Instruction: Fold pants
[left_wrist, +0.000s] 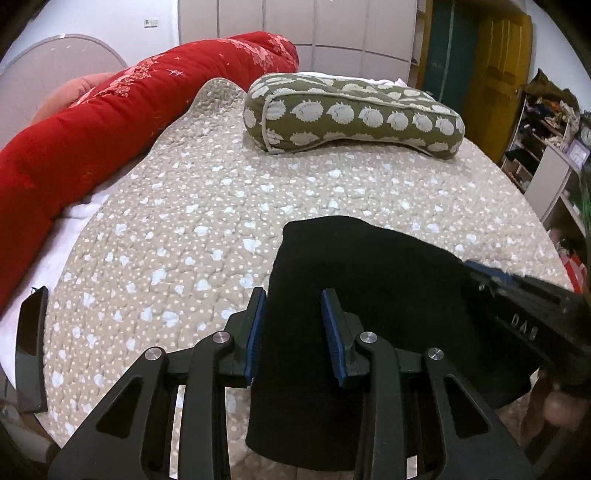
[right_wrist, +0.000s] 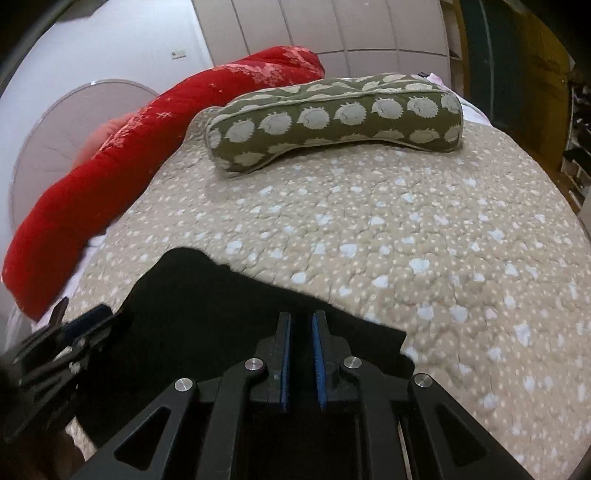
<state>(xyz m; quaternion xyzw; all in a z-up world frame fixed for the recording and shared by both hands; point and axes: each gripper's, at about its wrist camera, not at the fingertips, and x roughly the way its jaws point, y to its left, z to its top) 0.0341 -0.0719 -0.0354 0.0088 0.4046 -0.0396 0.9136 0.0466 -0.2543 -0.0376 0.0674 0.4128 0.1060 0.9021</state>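
Black pants (left_wrist: 369, 258) lie folded on the beige quilted bedspread (left_wrist: 203, 203), near its front edge. My left gripper (left_wrist: 293, 293) stands over their left part with its jaws apart; the cloth runs under and between the blue pads without being pinched. In the right wrist view the pants (right_wrist: 207, 295) fill the lower left. My right gripper (right_wrist: 301, 315) sits at their far right edge, jaws almost together with dark cloth in the narrow gap. The right gripper (left_wrist: 476, 267) shows blurred at the pants' right side, and the left gripper (right_wrist: 96, 314) at their left.
A green pillow with pale hedgehog shapes (left_wrist: 351, 110) lies across the back of the bed. A long red quilt roll (left_wrist: 92, 129) runs along the left side. A flat black object (left_wrist: 31, 343) rests at the left edge. Shelves (left_wrist: 546, 129) stand on the right.
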